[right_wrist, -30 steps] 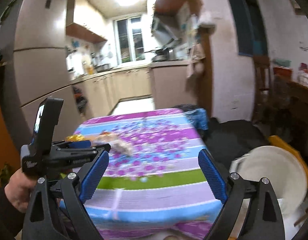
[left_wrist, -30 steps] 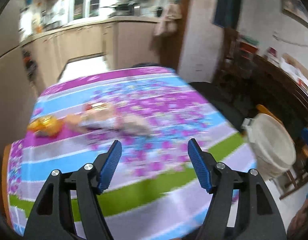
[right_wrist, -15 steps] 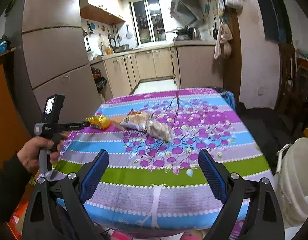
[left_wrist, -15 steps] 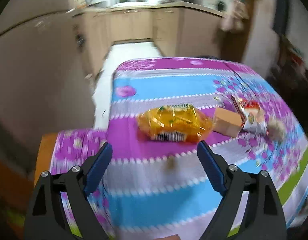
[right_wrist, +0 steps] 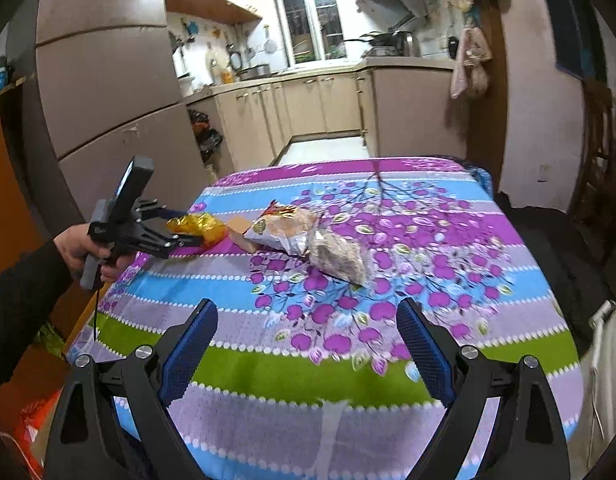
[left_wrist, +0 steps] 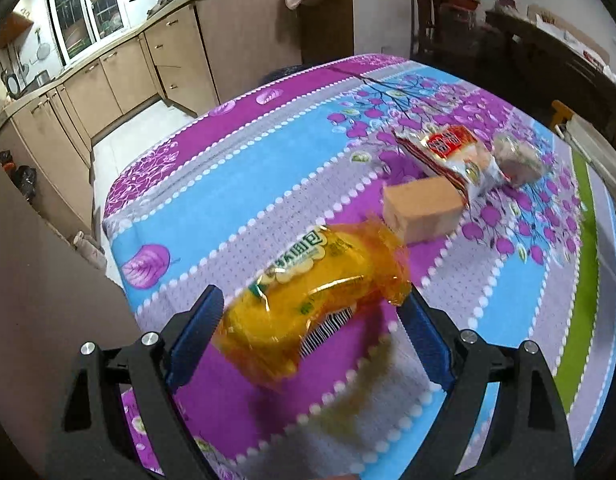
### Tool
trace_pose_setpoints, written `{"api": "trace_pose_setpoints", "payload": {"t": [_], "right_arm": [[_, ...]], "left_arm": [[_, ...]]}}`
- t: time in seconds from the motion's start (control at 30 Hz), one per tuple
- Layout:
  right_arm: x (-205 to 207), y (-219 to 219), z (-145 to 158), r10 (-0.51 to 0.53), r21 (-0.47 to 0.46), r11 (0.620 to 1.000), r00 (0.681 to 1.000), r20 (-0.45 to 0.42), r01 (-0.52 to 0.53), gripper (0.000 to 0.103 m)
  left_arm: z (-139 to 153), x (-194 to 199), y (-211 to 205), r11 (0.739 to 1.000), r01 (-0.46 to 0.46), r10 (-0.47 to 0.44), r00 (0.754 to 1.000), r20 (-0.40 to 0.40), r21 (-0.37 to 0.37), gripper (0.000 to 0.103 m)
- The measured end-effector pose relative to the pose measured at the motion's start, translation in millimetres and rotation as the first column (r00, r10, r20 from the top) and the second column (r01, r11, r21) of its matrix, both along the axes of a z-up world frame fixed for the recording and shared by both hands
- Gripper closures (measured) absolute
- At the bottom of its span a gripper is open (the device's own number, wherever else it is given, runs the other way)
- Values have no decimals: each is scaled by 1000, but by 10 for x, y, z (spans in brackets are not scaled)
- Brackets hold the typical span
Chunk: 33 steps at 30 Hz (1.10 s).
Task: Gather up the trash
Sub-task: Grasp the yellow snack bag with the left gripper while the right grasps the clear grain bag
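A yellow snack packet (left_wrist: 312, 300) lies on the striped tablecloth (left_wrist: 235, 184) between the open fingers of my left gripper (left_wrist: 308, 340), not squeezed. Behind it lie a small brown box (left_wrist: 422, 208), a red and white wrapper (left_wrist: 452, 156) and a clear bag of crumbs (left_wrist: 518, 158). In the right wrist view my left gripper (right_wrist: 187, 236) reaches the yellow packet (right_wrist: 199, 226) at the table's left side. My right gripper (right_wrist: 308, 344) is open and empty over the table's near edge, well short of the wrapper (right_wrist: 287, 226) and bag (right_wrist: 340, 260).
A white bin (right_wrist: 604, 360) stands at the table's right side. A tall fridge (right_wrist: 107, 100) is left of the table, kitchen cabinets (right_wrist: 308, 108) behind it. Dark chairs and a sideboard (left_wrist: 548, 52) stand on the far right.
My left gripper has swung to the table's left end and closed in on the yellow packet, which now sits between its fingers. My right gripper has barely moved.
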State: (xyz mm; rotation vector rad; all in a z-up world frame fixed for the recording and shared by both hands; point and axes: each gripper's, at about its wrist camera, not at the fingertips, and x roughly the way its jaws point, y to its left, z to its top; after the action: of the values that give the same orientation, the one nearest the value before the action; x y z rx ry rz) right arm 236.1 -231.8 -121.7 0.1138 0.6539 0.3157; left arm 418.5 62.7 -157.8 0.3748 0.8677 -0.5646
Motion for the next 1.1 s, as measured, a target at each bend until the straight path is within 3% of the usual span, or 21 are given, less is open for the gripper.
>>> {"api": "trace_pose_setpoints", "payload": {"t": [0.13,0.27,0.3,0.43,0.5,0.53,0.73,0.8,0.9,1.1], "right_arm": [[267,96,-88,82,-35,996,996,-43,-84,13],[603,100,-183,95,-76,992,993,-74,-100,13],[693,92,-202,89,-86,992,993,-78,-95,13],[999,152,-274,101,-120,986,990,-98,-112,13],[1129,226,-342,123,-153,978,986,-114,-140,13],[1195,269,-393,134,-173,973,983,-127,-155,13],[1481,418,-603,122,-232,960,979,-162,-158,14],[1538,412,-655,105,-239,960,979,-173,-145,26],[1596,375,-718,65,-247,963,981,-182,-109,42],[1528,368,-722,30,-246,967,988,-153,-67,62]], "left_arm": [[-45,4,-55,1000,23,-23,1000,16,8,26],[-86,-62,-128,998,38,-39,999,22,41,57],[-79,-76,-128,999,41,-42,999,16,34,59],[-51,-165,-178,998,40,-43,997,57,50,55],[-20,-192,-199,998,46,-49,996,79,36,32],[1,-207,-223,998,51,-53,994,96,25,29],[-64,-115,-381,999,33,-33,998,55,3,27],[-86,-92,-394,1000,-1,0,999,54,6,45],[-61,-110,-349,998,-37,39,998,40,-42,57],[-70,-378,-395,993,-100,105,990,92,-57,68]]}}
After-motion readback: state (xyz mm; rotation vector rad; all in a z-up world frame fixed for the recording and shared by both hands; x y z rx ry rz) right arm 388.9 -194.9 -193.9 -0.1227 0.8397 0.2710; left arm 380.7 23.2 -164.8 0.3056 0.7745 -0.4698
